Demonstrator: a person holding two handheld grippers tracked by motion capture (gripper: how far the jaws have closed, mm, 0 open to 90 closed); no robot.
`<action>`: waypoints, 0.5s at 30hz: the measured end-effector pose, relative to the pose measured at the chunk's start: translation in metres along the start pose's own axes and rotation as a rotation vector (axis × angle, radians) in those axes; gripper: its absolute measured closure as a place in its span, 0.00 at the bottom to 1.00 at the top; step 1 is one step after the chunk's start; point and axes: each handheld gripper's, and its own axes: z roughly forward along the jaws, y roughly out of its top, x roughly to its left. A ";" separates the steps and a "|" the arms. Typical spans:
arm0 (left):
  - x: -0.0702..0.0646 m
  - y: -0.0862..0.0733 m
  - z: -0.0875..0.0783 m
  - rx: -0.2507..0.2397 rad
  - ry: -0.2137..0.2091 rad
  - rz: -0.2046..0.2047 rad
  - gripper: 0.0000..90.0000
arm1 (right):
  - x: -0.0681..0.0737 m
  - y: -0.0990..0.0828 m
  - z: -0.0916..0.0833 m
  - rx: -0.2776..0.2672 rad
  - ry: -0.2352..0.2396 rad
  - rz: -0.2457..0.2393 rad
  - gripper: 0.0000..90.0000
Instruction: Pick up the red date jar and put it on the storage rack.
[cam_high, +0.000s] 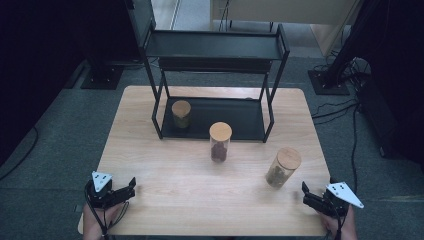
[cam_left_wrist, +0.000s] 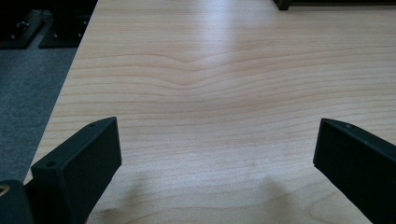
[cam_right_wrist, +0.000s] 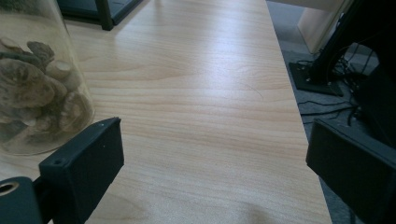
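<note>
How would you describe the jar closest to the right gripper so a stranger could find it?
Start at the wooden table and go to its right front corner, near the right gripper. The jar there stands alone, cork-lidded, holding pale dried pieces, farthest from the black shelf rack.

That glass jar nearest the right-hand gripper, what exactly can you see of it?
The jar is a clear glass cylinder with a flat, round, light wooden lid. It stands upright on the wooden table, toward the right edge, in front of the black shelf rack. Brownish dried pieces, lumpy and wrinkled, fill its lower part in the right gripper view. Nothing grips it; the right gripper sits close by, jaws open.
</note>
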 end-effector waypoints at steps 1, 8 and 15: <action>0.000 0.000 -0.001 -0.001 -0.003 0.003 0.01 | 0.001 0.000 0.000 -0.001 -0.005 -0.007 0.04; 0.001 0.000 0.000 0.003 -0.023 0.007 0.01 | 0.009 -0.001 -0.002 0.000 -0.045 -0.031 0.04; 0.001 0.000 -0.001 -0.003 -0.032 -0.004 0.01 | 0.023 0.000 -0.004 -0.005 -0.037 -0.032 0.03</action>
